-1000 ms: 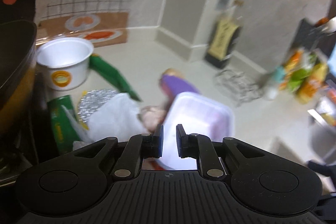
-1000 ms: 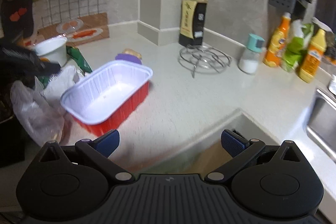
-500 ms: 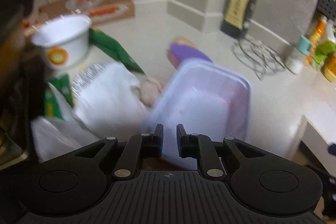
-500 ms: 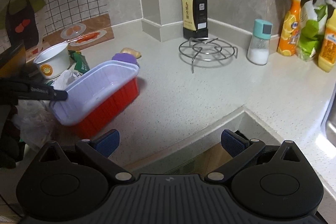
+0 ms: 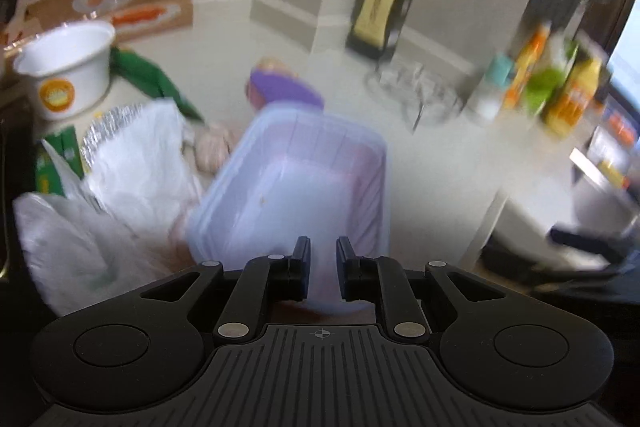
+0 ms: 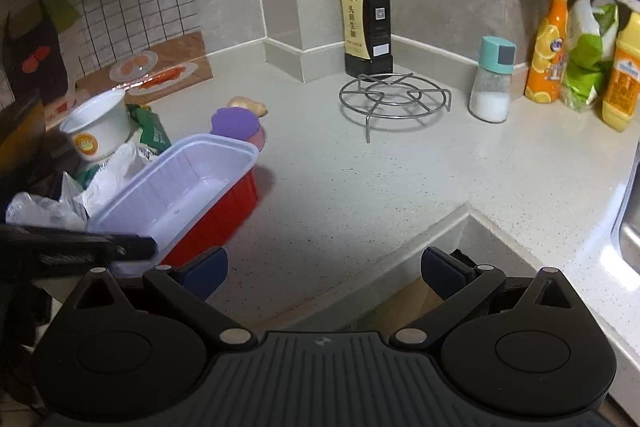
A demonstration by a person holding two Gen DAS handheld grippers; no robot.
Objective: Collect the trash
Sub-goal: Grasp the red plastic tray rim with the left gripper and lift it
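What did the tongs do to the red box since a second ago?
The left tongs, clamped on the rim of the red box, lifted that end so it tilts up and slid it nearer the counter edge. The right tongs stayed open; the bottle and wire rack stayed put.

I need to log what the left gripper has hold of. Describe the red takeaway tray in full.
The red takeaway tray is a rectangular disposable container: red outside, with a white, glossy liner that flares into a wide rim. It looks like thin plastic and is empty apart from faint specks. It sits tilted, its near end raised off the countertop, where the left gripper has its fingers closed on the rim. Crumpled plastic bags press against its left side, and a purple-lidded cup stands just behind it.
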